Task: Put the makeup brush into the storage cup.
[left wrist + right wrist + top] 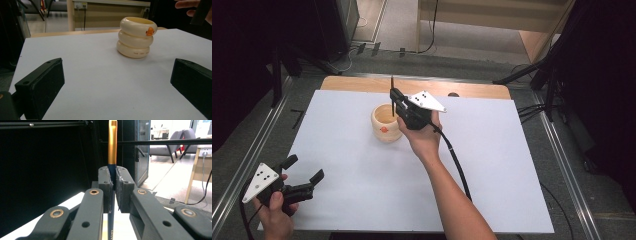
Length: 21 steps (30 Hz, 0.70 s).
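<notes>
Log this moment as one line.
right gripper: shut on pen, above cup | left gripper: open, near table corner

Table (362,165): runs away from the person, its far edge toward the back of the room.
Cup (386,123): stands on the table, past the middle and a little left, well apart from every edge.
Right gripper (398,102): just behind and right of the cup, above its far rim.
Pen (112,150): upright between that gripper's jaws, its top end above them.
Left gripper (303,176): near the table's front left corner, well apart from the cup, the cup ahead of it between its jaws.
</notes>
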Tool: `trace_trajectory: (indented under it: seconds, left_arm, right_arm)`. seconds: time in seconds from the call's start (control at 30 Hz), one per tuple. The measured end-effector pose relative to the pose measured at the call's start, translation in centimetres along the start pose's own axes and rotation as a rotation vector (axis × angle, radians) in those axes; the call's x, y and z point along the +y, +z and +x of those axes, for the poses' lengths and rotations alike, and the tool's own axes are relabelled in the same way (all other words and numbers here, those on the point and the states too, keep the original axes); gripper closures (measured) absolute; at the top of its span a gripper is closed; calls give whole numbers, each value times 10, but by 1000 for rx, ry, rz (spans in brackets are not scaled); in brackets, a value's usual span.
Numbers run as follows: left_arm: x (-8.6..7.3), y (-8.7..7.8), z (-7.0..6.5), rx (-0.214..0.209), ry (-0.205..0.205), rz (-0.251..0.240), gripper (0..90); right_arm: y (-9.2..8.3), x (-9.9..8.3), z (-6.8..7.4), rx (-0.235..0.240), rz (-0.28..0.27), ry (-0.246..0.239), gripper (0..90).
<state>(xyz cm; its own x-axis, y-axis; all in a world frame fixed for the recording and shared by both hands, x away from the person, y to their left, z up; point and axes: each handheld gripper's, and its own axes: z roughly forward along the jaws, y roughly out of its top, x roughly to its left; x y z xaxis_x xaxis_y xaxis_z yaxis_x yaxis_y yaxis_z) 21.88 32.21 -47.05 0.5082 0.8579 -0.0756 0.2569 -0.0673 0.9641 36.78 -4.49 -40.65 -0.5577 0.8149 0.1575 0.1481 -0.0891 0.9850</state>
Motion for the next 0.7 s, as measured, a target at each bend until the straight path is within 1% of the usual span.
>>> trace_trajectory:
  seconds: [0.1,0.3,0.37,0.7]
  left_arm:
    - [0,0,0,0,-2,-1,0]
    - [0,0,0,0,0,0,0]
    - [0,0,0,0,-1,-1,0]
    - [0,0,0,0,0,-1,0]
  right_arm:
    - [4,-4,-1,-5,1,5,844]
    - [10,-11,-1,-10,3,-12,844]
    - [11,-13,-1,-9,5,-3,844]
    - [18,-22,1,-6,35,-1,844]
